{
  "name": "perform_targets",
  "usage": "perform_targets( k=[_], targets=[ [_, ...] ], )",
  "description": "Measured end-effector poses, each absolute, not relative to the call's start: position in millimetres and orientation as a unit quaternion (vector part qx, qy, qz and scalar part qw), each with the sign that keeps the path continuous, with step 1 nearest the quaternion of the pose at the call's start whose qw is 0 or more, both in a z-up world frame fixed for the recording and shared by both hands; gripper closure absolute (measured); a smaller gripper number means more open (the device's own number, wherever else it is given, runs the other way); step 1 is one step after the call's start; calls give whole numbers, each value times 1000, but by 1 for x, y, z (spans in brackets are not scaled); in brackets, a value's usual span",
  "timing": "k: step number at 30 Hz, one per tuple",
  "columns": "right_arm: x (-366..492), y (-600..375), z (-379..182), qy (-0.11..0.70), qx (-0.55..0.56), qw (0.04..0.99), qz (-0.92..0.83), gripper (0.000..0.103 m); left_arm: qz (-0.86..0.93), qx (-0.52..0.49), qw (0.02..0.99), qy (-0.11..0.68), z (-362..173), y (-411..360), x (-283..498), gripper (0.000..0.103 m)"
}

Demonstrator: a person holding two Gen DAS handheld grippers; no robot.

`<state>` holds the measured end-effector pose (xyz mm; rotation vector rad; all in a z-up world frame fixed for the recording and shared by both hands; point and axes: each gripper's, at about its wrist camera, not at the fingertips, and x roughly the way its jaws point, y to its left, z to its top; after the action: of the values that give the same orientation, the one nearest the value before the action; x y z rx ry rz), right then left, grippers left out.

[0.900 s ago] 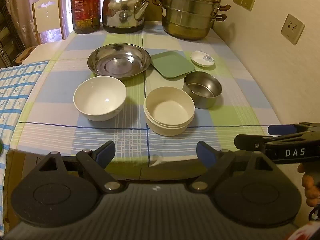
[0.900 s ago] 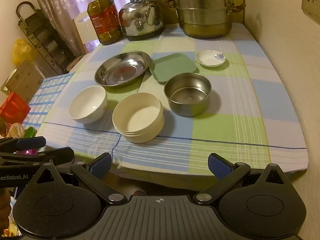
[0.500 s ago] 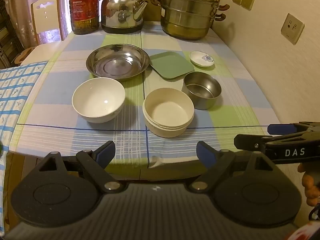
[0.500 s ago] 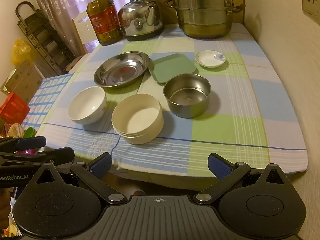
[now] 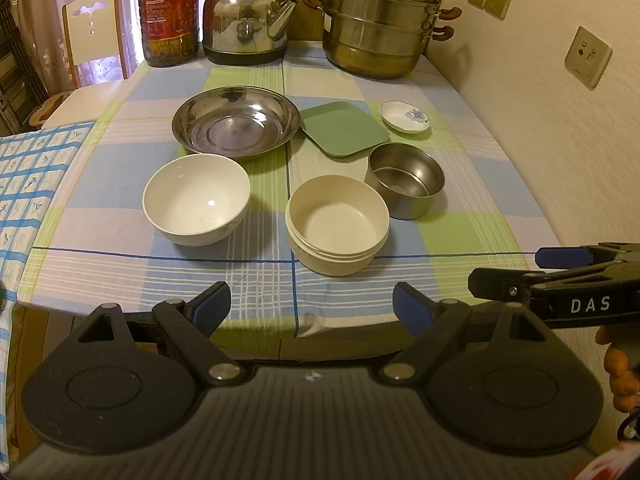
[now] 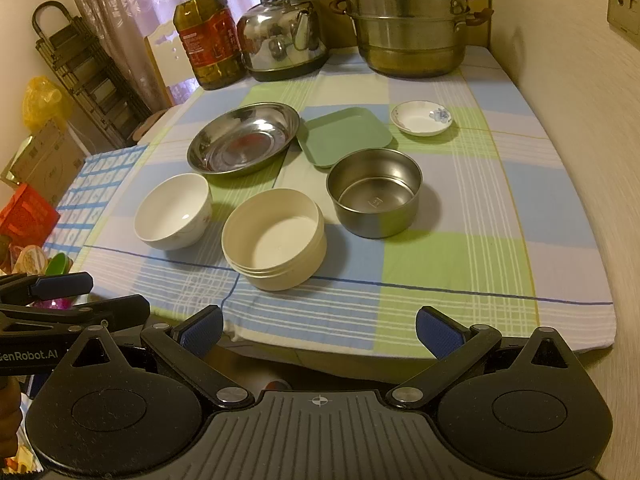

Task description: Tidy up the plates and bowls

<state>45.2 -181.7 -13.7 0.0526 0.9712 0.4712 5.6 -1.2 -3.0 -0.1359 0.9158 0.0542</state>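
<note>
1. Since the earlier frames the dishes are sliding slightly lower in both views, so both grippers are creeping toward the table; nothing on the cloth is shifting.

2. Left wrist view: the left gripper (image 5: 311,306) is hanging released, jaws spread wide with nothing between them, just short of the near table edge. Ahead and slightly right of it the cream ribbed bowl (image 5: 337,224) is sitting closest; ahead to the left is the white ceramic bowl (image 5: 197,198). Beyond them lie the steel plate (image 5: 236,127), the green square plate (image 5: 344,129) touching its rim, the small saucer (image 5: 404,117) and the steel bowl (image 5: 406,178). The right gripper (image 5: 520,270) is showing at the right, also open.

3. Right wrist view: the right gripper (image 6: 318,330) is likewise standing open and empty, the cream ribbed bowl (image 6: 274,238) straight ahead, the steel bowl (image 6: 375,196) ahead to the right.

4. Progress, judging by the layout: nothing is stacked yet; all six pieces are lying singly, upright and empty, so the sorting is only starting.
</note>
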Motion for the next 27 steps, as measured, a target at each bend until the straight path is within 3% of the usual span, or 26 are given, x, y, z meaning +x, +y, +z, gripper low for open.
perform_targets(
  k=[27],
  targets=[
    [47, -184, -12, 463, 25, 857, 224, 1, 26, -66, 894, 443, -3, -1, 6, 16]
  ],
)
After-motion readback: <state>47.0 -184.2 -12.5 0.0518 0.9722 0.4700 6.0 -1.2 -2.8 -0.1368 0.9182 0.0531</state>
